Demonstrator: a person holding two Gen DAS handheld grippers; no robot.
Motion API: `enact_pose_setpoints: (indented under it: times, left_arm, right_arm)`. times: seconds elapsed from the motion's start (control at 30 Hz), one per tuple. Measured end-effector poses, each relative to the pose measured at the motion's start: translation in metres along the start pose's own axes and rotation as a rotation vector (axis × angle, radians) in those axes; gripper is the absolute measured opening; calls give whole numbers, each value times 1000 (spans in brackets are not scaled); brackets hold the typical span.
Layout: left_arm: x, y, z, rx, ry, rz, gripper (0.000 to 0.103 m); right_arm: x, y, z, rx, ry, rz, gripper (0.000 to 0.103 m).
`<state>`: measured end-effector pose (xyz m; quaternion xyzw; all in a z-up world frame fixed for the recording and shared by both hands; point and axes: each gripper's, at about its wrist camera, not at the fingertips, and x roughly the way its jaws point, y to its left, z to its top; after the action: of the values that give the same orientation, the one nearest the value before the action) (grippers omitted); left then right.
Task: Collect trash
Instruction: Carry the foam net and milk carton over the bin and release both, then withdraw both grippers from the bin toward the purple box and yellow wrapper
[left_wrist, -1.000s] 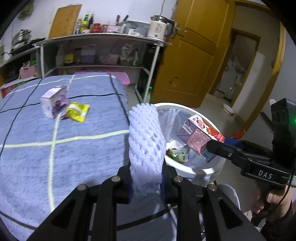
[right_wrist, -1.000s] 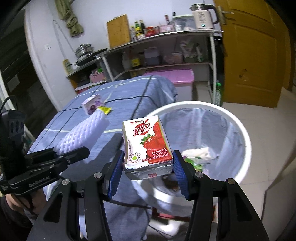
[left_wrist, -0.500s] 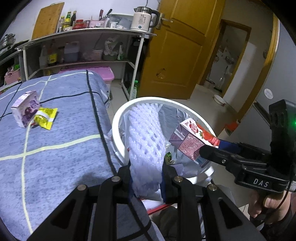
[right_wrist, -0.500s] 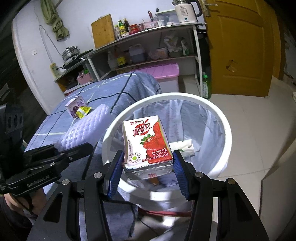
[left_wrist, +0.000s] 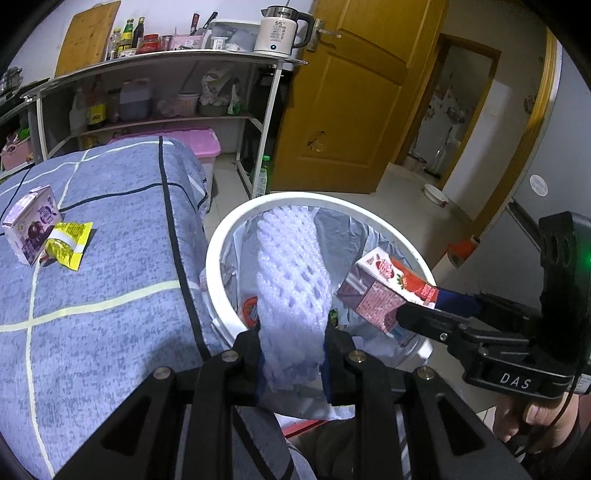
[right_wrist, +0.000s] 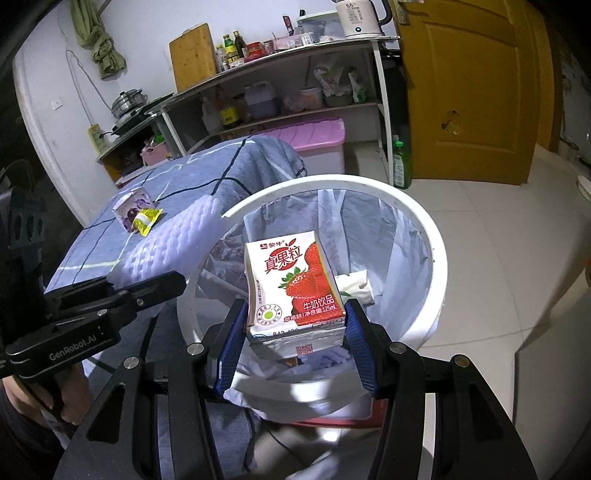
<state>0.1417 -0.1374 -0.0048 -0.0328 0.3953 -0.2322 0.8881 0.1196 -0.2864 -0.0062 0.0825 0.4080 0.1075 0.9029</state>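
Observation:
My left gripper (left_wrist: 293, 363) is shut on a white foam fruit net (left_wrist: 291, 280) and holds it over the white trash bin (left_wrist: 221, 236). My right gripper (right_wrist: 295, 343) is shut on a strawberry milk carton (right_wrist: 293, 284), also above the bin (right_wrist: 432, 236). The carton also shows in the left wrist view (left_wrist: 388, 291), and the net in the right wrist view (right_wrist: 173, 247). A purple carton (left_wrist: 31, 225) and a yellow wrapper (left_wrist: 68, 245) lie on the blue cloth table (left_wrist: 92, 295). The bin holds trash in a clear liner.
A metal shelf (left_wrist: 166, 59) with bottles and a kettle (left_wrist: 279, 31) stands behind the table. A pink storage box (right_wrist: 314, 136) sits under it. A yellow door (left_wrist: 351, 92) is at the right. Tiled floor (right_wrist: 498, 206) surrounds the bin.
Both grippers have moved from over the table edge to above the bin, each still holding its item. The bin now fills the middle of both views.

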Motion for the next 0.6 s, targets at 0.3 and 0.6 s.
enact_pose_setpoints:
  times: [0.3,0.6]
  left_arm:
    - [-4,2,1,-15,-16,-3,49]
    - [-14,7,1,-25,-37,-2,49]
  right_arm:
    - [4,3,2,-1,12,-2,54]
    - [-3,8,3,-14,-13,-3,54]
